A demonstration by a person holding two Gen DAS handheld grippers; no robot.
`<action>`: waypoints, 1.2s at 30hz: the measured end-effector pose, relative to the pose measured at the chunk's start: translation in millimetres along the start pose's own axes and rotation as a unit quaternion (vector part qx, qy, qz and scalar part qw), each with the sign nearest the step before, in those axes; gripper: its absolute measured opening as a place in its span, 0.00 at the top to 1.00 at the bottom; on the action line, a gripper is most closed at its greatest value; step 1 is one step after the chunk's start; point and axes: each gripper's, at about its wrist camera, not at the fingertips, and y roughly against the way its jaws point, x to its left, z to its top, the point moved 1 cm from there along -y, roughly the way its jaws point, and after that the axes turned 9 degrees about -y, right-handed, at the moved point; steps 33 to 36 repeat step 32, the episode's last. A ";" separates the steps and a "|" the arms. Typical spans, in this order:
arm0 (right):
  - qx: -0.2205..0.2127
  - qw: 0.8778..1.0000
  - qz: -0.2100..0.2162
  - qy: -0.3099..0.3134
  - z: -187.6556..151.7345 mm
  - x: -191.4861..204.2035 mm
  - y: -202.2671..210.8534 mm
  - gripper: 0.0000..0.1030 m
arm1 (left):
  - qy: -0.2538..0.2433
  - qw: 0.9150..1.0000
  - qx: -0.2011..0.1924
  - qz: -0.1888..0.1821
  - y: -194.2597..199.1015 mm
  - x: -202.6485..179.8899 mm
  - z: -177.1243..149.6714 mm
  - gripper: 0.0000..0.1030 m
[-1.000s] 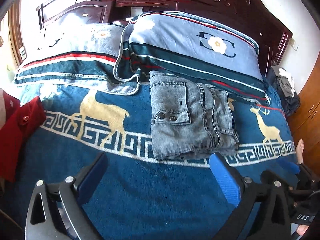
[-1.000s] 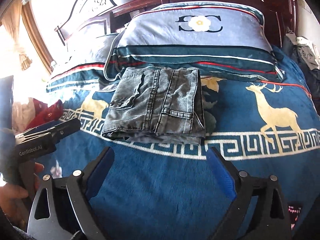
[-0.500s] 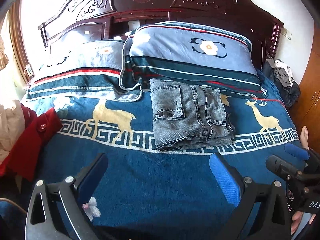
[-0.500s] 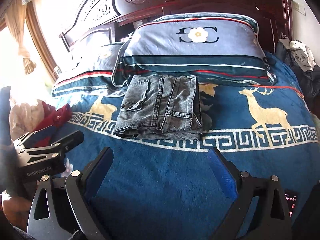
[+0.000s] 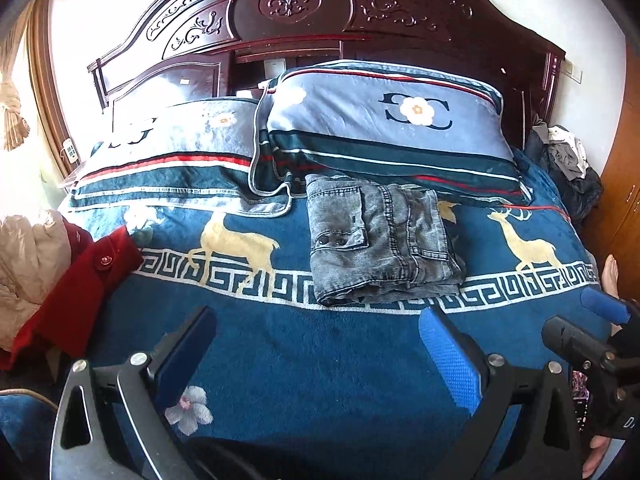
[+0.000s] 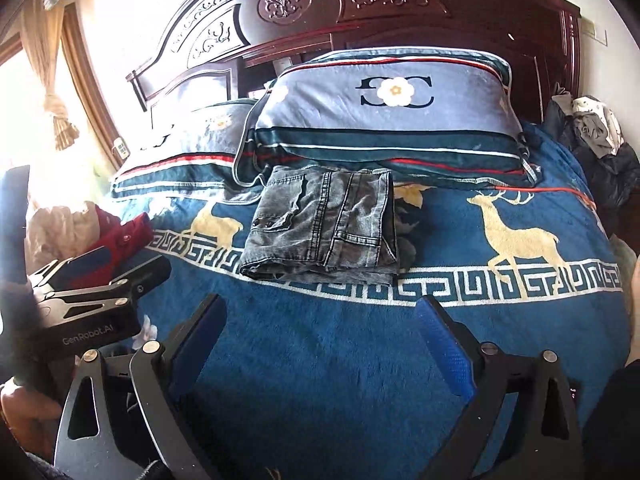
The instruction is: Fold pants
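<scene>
Already folded into a compact rectangle, the grey denim pants lie flat on the blue deer-patterned blanket, their far edge touching the lower border of the right-hand pillow at twelve o'clock and their near edge resting across the white key-pattern band. In the right wrist view the pants sit at about eleven o'clock from the gripper, with a pocket flap and two studs facing up on their left part.

The left gripper hangs above the blanket with its blue-padded fingers spread wide and nothing between them, well apart from the pants. The right gripper is likewise released, its fingers splayed over bare blanket, short of the pants' near edge. Each gripper shows in the other's view: the right one at four o'clock in the left view, the left one at nine o'clock in the right view.

A red garment lies on the bed's left edge at nine o'clock, beside a pale crumpled cloth. A second pillow lies to the left of the first, both below the carved dark headboard. A heap of dark clothes sits at two o'clock
</scene>
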 end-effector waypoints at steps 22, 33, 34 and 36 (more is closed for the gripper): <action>-0.003 1.000 -0.003 -0.005 -1.1 -7.1 12.3 0.07 | -0.001 1.000 -0.006 0.011 10.9 -10.3 -3.3 0.00; 0.010 1.000 -0.013 -0.011 -4.8 -13.3 -1.1 0.07 | 0.006 1.000 0.012 0.010 -7.9 -8.3 -11.3 0.00; 0.010 1.000 -0.013 -0.011 -4.8 -13.3 -1.1 0.07 | 0.006 1.000 0.012 0.010 -7.9 -8.3 -11.3 0.00; 0.010 1.000 -0.013 -0.011 -4.8 -13.3 -1.1 0.07 | 0.006 1.000 0.012 0.010 -7.9 -8.3 -11.3 0.00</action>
